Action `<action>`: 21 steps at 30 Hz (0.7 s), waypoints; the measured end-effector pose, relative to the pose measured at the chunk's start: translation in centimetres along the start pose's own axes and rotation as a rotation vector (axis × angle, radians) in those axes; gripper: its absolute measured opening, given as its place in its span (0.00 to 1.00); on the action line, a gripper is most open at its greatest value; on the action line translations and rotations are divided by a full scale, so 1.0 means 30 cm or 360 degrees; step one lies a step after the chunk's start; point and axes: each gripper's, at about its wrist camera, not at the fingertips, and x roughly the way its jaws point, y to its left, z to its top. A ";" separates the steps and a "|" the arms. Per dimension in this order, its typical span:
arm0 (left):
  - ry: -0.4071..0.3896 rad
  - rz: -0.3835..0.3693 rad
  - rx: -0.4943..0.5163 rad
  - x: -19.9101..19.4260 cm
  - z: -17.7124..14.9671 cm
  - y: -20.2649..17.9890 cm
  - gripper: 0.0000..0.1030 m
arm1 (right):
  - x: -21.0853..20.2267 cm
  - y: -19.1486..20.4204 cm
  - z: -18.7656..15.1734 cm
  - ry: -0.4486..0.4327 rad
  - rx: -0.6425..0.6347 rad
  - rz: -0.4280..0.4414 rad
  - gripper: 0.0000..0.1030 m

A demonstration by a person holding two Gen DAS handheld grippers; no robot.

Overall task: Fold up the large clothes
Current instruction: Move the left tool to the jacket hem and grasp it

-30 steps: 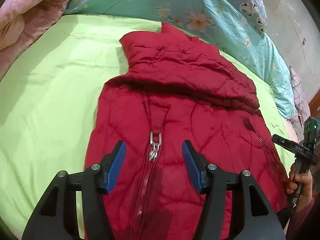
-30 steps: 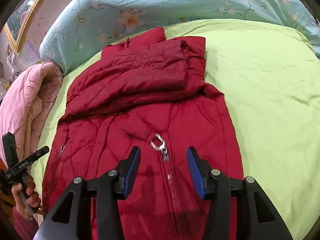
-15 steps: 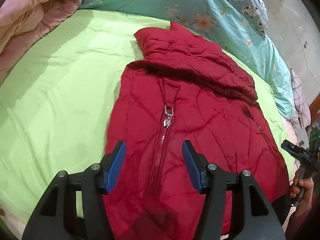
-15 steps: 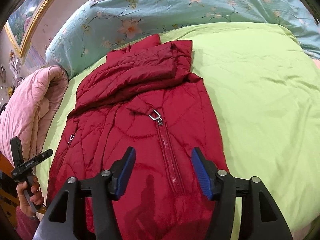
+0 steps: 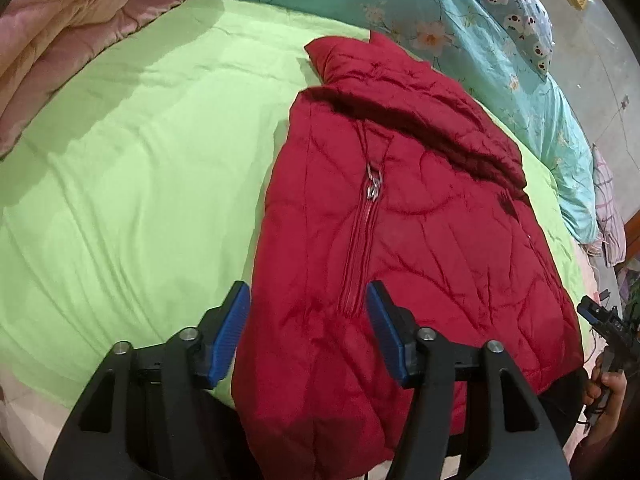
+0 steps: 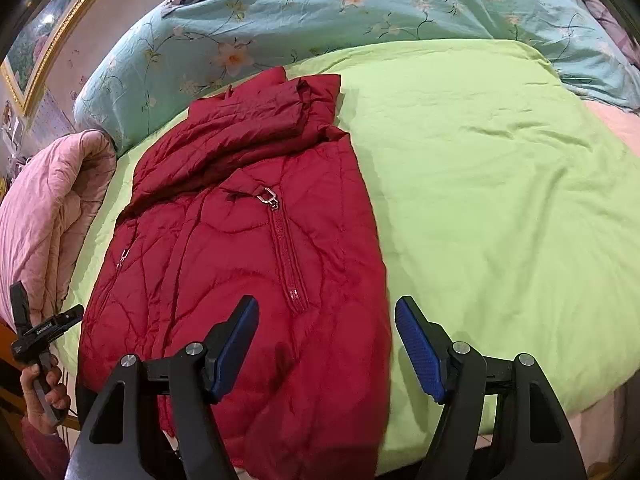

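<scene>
Best done by taking the near hem of the red padded jacket [image 5: 400,240] at its two corners together, biting through all the layers, then lifting evenly and carrying the hem toward the far collar so the fold lands square and the slippery quilted shell does not slide askew. Worth keeping clear of the metal zip pull [image 5: 374,186], which could snag a pad. Lies flat and zipped on the green bed cover [image 5: 132,168], sleeves already folded across the far chest, near hem hanging at the bed's near edge. Left hand-held gripper [image 5: 308,334] poised over the jacket's near left edge, jaws apart and opening, cloth below them but nothing pinched. Right hand-held gripper [image 6: 326,346] poised over the jacket's near right edge, jaws apart and opening wider, one blue pad above red fabric and the other above green cover, nothing clamped.
</scene>
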 end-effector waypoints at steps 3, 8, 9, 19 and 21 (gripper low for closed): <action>0.0019 -0.0007 0.0001 0.001 -0.028 0.001 0.60 | -0.027 -0.020 -0.018 -0.0008 0.0021 -0.0003 0.71; 0.0083 -0.0040 -0.0011 0.013 -0.061 0.011 0.70 | -0.036 -0.059 -0.050 0.0020 0.0081 0.0024 0.71; 0.0096 -0.0057 -0.0018 0.014 -0.066 0.015 0.71 | -0.032 -0.064 -0.057 0.0034 0.0089 0.0037 0.71; 0.0182 -0.0118 -0.0052 0.030 -0.096 0.026 0.72 | 0.050 -0.066 -0.148 0.0232 0.0202 0.0184 0.71; 0.0198 -0.0128 -0.0051 0.035 -0.101 0.026 0.72 | 0.069 -0.060 -0.163 0.0260 0.0217 0.0208 0.71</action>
